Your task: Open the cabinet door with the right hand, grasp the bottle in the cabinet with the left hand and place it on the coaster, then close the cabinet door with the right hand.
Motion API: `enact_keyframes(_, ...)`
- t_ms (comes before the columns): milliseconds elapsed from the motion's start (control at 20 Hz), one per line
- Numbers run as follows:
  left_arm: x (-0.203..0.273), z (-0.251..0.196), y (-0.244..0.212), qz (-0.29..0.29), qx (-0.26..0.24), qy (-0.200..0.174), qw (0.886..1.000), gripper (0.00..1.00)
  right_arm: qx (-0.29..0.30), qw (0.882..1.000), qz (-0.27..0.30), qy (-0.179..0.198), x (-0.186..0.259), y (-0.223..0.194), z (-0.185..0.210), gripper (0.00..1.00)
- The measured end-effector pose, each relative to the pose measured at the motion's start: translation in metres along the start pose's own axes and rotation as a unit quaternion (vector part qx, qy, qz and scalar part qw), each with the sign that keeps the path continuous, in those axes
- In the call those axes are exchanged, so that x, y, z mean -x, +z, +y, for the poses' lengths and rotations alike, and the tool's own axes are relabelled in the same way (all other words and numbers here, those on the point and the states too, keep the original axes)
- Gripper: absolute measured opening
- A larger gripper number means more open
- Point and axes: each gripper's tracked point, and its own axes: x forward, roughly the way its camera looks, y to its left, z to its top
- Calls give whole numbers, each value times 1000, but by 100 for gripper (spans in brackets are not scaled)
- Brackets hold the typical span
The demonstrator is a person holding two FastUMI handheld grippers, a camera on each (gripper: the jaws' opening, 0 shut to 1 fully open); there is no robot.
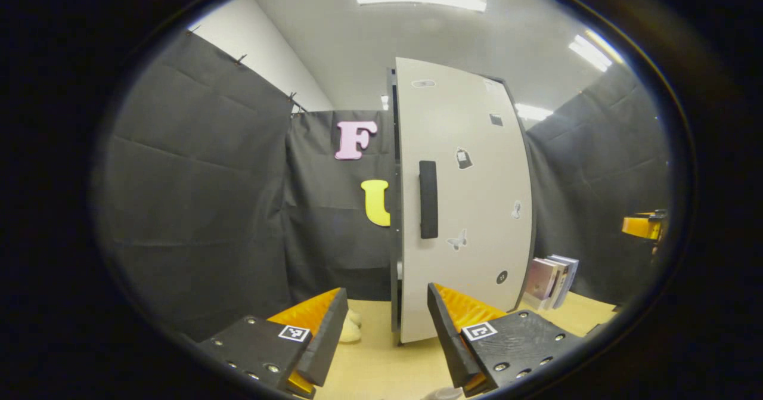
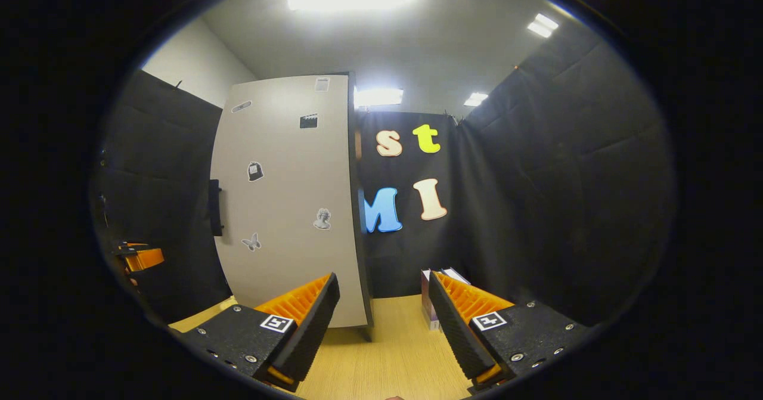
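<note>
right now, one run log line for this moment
stage: start | cabinet door: shut | handle: untouched | left hand-held gripper: open | right hand-held gripper: open

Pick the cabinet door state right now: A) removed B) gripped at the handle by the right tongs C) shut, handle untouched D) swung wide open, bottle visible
C: the cabinet door sits shut with its handle free, and both the left tongs and right tongs stand open, short of it.

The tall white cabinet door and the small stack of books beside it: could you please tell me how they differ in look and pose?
The tall white cabinet door towers over the table, while the small stack of books reaches only its lower part. The door carries a black vertical handle and scattered stickers; the books show plain pale covers. The door stands upright and shut; the books lean slightly. Both rest on the light wooden tabletop.
</note>
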Motion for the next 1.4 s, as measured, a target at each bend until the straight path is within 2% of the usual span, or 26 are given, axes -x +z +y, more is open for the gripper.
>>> enact_keyframes(250, -2, 18, -2, 1, -9, 21, 1000, 77, 8, 1000, -9, 4, -6, 4, 7, 93)
enact_keyframes(650, 2, 20, -2, -8, -14, 25, 1000, 77, 10, 1000, -12, 2, -5, 5, 11, 93)
enact_keyframes(700, 2, 19, -2, -12, -14, 25, 1000, 72, 9, 1000, -12, 3, -4, 6, 12, 93)
enact_keyframes(800, 2, 20, -3, -12, -15, 26, 999, 77, 7, 1000, -14, 3, -3, 7, 12, 93)
enact_keyframes(1400, 1, 24, -3, -10, -10, 26, 1000, 77, 1, 1000, -20, 8, -3, 7, 19, 93)
